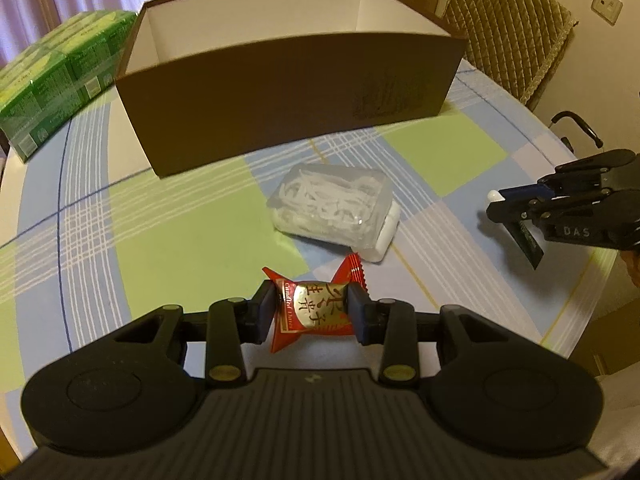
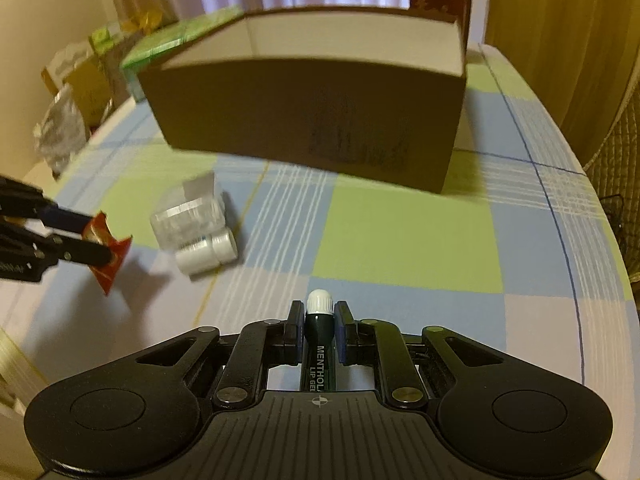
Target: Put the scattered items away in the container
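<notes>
The left gripper (image 1: 312, 312) squeezes a red candy (image 1: 314, 310) just above the table (image 1: 180, 216). The right gripper (image 2: 319, 330) pinches a lip gel tube (image 2: 319, 322). The clear box (image 1: 332, 208) lies near the brown box (image 1: 288, 92), which sits farther back.

Right gripper (image 2: 319, 330): jaws closed on a dark green lip gel tube (image 2: 319, 326), white ribbed cap protruding just past the fingertips, lettering "MENTHOLA… LIP GEL" readable on the barrel between the fingers.

Brown cardboard box (image 2: 304, 120): open-topped, pale inside, well ahead of the fingers, blurred.

Clear plastic case (image 2: 188, 216): ahead and left of the fingers, white end (image 2: 206, 254) nearest; contents indistinct.

Left gripper (image 2: 98, 242): far left of the fingers, clamped on a red-and-gold candy wrapper (image 2: 110, 256), held above the cloth.

Checked tablecloth (image 2: 400, 240): green, blue, lilac squares beneath the fingers.

Green cartons (image 2: 176, 46): beyond the box, left.
</notes>
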